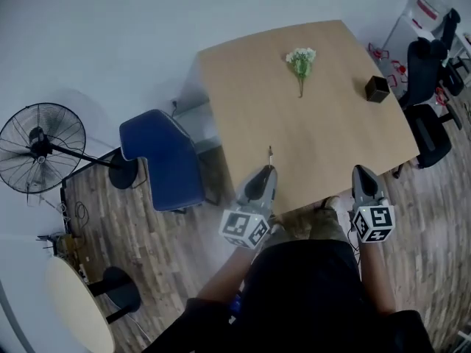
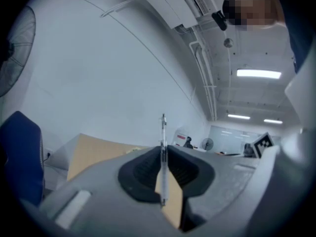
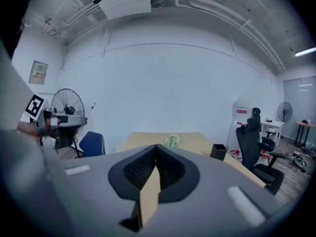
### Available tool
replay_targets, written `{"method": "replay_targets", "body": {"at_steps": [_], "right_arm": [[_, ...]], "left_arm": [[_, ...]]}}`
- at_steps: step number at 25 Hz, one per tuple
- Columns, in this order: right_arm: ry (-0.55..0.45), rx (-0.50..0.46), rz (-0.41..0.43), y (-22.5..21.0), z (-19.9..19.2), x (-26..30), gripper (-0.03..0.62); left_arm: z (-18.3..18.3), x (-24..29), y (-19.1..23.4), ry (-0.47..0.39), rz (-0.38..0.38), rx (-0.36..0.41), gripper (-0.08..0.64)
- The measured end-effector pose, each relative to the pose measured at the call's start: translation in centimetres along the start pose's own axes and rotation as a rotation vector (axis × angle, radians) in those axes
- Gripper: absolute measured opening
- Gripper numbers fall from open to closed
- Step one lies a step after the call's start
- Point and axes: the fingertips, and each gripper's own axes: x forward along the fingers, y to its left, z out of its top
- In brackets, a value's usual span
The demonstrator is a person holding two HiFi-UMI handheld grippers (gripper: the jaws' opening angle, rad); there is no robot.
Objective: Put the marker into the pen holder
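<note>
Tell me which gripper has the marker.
The left gripper: the marker stands clamped between its jaws. The right gripper is shut on nothing.

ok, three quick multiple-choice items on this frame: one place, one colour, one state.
1. Where is the pen holder on the table? A) by the right edge in the head view B) near-left corner C) dead centre
2. Colour of the chair left of the table? A) red B) blue C) white
3. The left gripper is: A) open, empty B) shut on the marker C) shut, empty
Answers: 1 A, it stands by that edge; 2 B, its seat is blue; 3 B, its fingers pinch the marker.
</note>
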Motion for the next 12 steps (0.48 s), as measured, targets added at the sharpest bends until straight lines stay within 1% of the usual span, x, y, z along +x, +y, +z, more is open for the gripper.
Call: {"method": "replay_targets", "body": {"at_steps": [4, 8, 12], "right_arm": [[-0.020, 0.046, -0.094, -3.8, 0.1, -2.9, 0.002], [-0.029, 0.072, -0.163, -8.2, -0.8, -5.8, 0.002], [-0.027, 0.105, -0.221, -13.5, -2.5, -9.0, 0.002]], "left_arm": [[-1.1, 2.8, -3.6, 0.041, -0.084, 0.061, 0.044], [-2.5, 6.1, -8.3, 0.067, -0.160, 0.076, 0.044], [-4.5, 10.0, -13.3, 0.092, -0.201, 0.089, 0.044]]}}
